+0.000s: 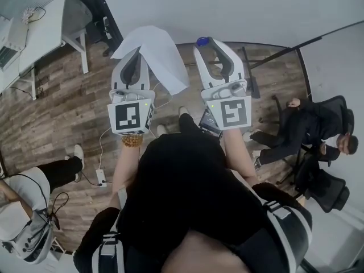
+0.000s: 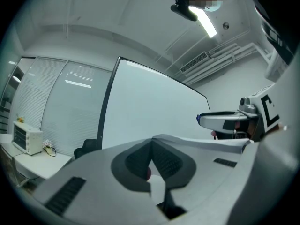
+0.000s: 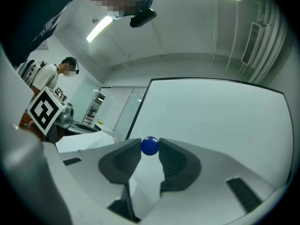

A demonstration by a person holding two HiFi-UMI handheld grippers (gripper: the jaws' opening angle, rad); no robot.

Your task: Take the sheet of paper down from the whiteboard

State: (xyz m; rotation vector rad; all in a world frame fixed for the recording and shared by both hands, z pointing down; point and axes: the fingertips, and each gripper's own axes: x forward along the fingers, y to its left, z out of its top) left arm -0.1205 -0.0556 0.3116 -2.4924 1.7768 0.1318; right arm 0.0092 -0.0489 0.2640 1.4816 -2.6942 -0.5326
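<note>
1. Whiteboard (image 3: 211, 116): upright, bare white face ahead of both my grippers.
2. Sheet of paper (image 1: 156, 53): creased, held in front of the whiteboard and clamped at one edge.
3. Left gripper (image 1: 135, 51): jaws pressed together on the sheet.
4. Right gripper (image 1: 203, 44): jaws clenched on item 5.
5. Blue ball (image 3: 150, 146): small, pinched at the jaw tips.
</note>
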